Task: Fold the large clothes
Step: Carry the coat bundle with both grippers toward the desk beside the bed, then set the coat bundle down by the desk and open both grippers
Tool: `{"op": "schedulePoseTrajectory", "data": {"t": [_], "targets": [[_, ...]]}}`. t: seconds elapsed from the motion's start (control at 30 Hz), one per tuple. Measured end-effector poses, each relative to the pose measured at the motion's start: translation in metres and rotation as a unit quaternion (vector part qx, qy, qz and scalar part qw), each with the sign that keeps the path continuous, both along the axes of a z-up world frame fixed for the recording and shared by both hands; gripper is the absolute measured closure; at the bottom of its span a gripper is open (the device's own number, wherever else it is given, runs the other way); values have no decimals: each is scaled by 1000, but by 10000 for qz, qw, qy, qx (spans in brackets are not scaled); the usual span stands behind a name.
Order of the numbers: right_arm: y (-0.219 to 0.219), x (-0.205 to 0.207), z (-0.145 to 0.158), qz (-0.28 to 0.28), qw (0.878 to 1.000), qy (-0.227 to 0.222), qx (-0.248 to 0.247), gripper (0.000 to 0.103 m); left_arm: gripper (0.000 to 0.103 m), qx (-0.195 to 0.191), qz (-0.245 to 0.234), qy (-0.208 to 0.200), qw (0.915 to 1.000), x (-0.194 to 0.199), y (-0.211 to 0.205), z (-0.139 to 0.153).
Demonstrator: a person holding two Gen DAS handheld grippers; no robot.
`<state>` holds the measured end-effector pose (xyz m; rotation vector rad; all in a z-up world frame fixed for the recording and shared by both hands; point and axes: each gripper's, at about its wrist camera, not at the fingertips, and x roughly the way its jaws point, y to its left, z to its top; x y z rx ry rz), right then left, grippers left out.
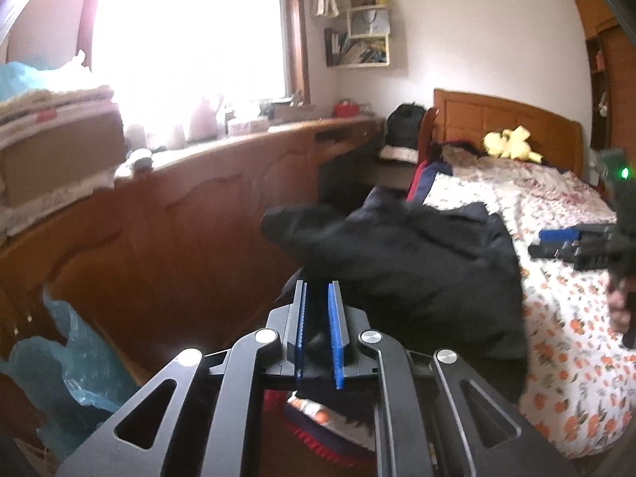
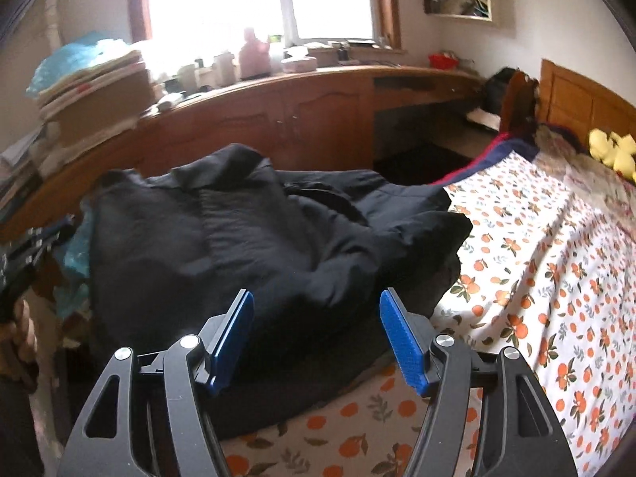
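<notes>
A large black jacket (image 2: 254, 246) lies crumpled on the near left part of the bed with the orange-print sheet (image 2: 548, 262). In the left wrist view the jacket (image 1: 417, 262) bulges over the bed's left edge. My left gripper (image 1: 318, 294) has its blue pads close together with dark jacket cloth between them. My right gripper (image 2: 316, 302) is open, its blue pads wide apart just above the jacket's near edge. The right gripper also shows at the right edge of the left wrist view (image 1: 572, 242).
A long wooden cabinet (image 1: 190, 214) runs under the window left of the bed, with stacked boxes and bottles on top. A yellow plush toy (image 1: 508, 143) lies by the wooden headboard (image 1: 505, 119). Blue plastic bags (image 1: 79, 357) sit on the floor at left.
</notes>
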<state>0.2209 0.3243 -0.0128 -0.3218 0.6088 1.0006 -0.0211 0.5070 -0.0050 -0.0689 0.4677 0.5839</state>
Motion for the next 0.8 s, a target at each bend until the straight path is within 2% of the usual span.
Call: {"op": "schedulePoseTrajectory", "data": {"t": [0.1,0.33,0.37,0.4,0.5,0.6,0.63,0.8], "targets": [[-5,-13,4,124,9999,-3,95,40,90,135,-168,-2,9998,14,-19,15],[-41,-42,18,160,9992,-159,320,40,88,44,-438,-24,9990,46,-45,24],[-49,-46,22,144,9991,-185,357,40,70,39,-462,-28,9989,50,-49,25],[-56,-50,25,139,9989,-216,391,40,43,66,-503,-52,9987,54,-58,27],[-81,-61,35,94,9981,-381,475,40,13,264,-598,-176,9977,59,-79,32],[-110,-70,46,-4,9969,-505,603,38,3,349,-695,-240,9967,66,-108,40],[-121,-72,49,-82,9963,-549,656,31,3,354,-732,-264,9963,67,-114,42],[-175,-76,55,-489,9929,-728,799,18,3,420,-920,-364,9942,79,-167,53]]}}
